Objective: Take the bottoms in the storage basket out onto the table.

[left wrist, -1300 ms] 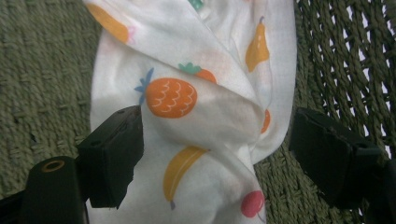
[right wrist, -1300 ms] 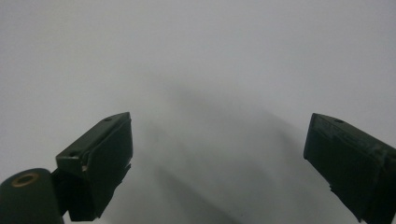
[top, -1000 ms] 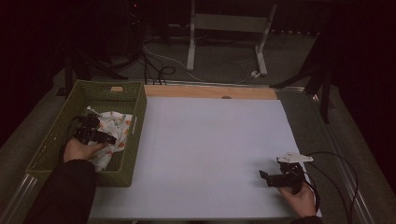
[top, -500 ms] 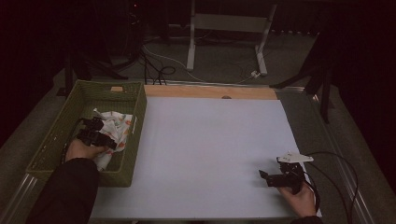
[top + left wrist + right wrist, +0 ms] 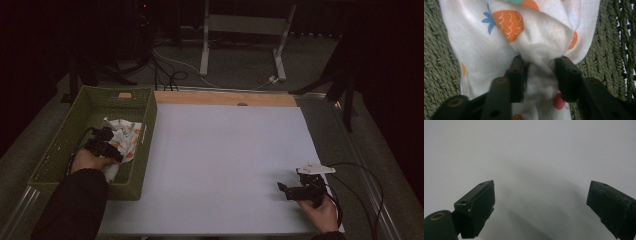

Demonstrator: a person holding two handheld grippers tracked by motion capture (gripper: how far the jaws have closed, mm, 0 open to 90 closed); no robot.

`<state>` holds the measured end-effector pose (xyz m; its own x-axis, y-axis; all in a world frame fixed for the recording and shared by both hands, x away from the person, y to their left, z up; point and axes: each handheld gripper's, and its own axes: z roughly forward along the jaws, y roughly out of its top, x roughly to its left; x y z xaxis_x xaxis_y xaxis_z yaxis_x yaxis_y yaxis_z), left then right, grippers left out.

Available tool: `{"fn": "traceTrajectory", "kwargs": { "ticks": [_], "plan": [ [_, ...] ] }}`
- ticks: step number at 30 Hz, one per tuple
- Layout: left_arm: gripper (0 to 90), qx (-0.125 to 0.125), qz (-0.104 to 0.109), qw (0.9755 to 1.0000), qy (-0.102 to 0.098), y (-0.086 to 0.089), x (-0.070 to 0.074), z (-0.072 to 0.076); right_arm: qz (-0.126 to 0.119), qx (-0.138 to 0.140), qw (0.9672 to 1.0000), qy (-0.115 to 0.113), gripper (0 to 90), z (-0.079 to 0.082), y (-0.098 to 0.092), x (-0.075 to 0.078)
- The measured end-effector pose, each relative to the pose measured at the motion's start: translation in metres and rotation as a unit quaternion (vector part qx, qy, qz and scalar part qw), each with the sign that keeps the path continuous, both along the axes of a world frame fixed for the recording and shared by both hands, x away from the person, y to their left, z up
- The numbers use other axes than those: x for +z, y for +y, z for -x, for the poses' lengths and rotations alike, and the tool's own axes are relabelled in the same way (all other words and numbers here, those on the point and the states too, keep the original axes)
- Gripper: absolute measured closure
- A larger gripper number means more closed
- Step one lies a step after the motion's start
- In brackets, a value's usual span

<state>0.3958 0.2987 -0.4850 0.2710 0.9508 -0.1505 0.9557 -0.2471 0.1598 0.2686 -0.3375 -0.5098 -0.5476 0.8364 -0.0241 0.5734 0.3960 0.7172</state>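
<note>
A white cloth (image 5: 126,136) printed with orange fruit lies bunched in the green woven basket (image 5: 144,165) at the table's left. My left gripper (image 5: 104,141) reaches down into the basket. Its jaws have just been closing, and they now pinch a raised fold of the cloth (image 5: 506,37) between the pads; my left gripper (image 5: 540,62) sits over the basket's weave (image 5: 439,62). At the front right of the white table top (image 5: 225,150) rests my right gripper (image 5: 283,188), pointing left. My right gripper (image 5: 541,195) is open, with only bare table between its jaws.
A wooden strip (image 5: 225,98) runs along the table's far edge. Beyond it, on the dark floor, are a metal stand (image 5: 240,30) and loose cables (image 5: 170,75). The right gripper's cable (image 5: 360,175) loops off the right side.
The left hand has shifted slightly inside the basket and its jaws have drawn together on the cloth. The right hand and its gripper have stayed put.
</note>
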Motion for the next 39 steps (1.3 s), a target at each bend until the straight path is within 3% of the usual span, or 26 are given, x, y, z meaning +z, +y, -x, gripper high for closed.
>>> {"fn": "traceTrajectory", "kwargs": {
  "ticks": [6, 15, 25, 31, 36, 39],
  "plan": [
    [74.9, 0.008, 0.007, 0.9999, -0.001, 0.002, 0.003, 0.000, 0.004, -0.001, 1.0000, -0.001, 8.2, 0.000, -0.001, 0.000],
    [77.9, 0.022, 0.031, 0.9990, -0.022, 0.007, 0.011, 0.002, 0.013, -0.007, 0.9999, 0.003, 8.2, -0.001, -0.002, -0.001],
    [78.6, 0.039, 0.078, 0.9949, -0.052, 0.011, 0.021, 0.005, 0.017, -0.007, 0.9998, 0.007, 8.2, -0.001, -0.002, -0.002],
    [78.7, 0.054, 0.127, 0.9876, -0.073, 0.017, 0.028, 0.009, 0.016, -0.009, 0.9998, 0.005, 8.2, 0.000, -0.003, 0.000],
    [78.8, 0.071, 0.182, 0.9757, -0.099, 0.022, 0.036, 0.014, 0.015, -0.009, 0.9998, 0.005, 8.2, 0.000, -0.004, 0.000],
    [78.9, 0.076, 0.201, 0.9708, -0.107, 0.025, 0.040, 0.017, 0.015, -0.009, 0.9998, 0.004, 8.2, 0.000, -0.004, 0.000]
  ]
}}
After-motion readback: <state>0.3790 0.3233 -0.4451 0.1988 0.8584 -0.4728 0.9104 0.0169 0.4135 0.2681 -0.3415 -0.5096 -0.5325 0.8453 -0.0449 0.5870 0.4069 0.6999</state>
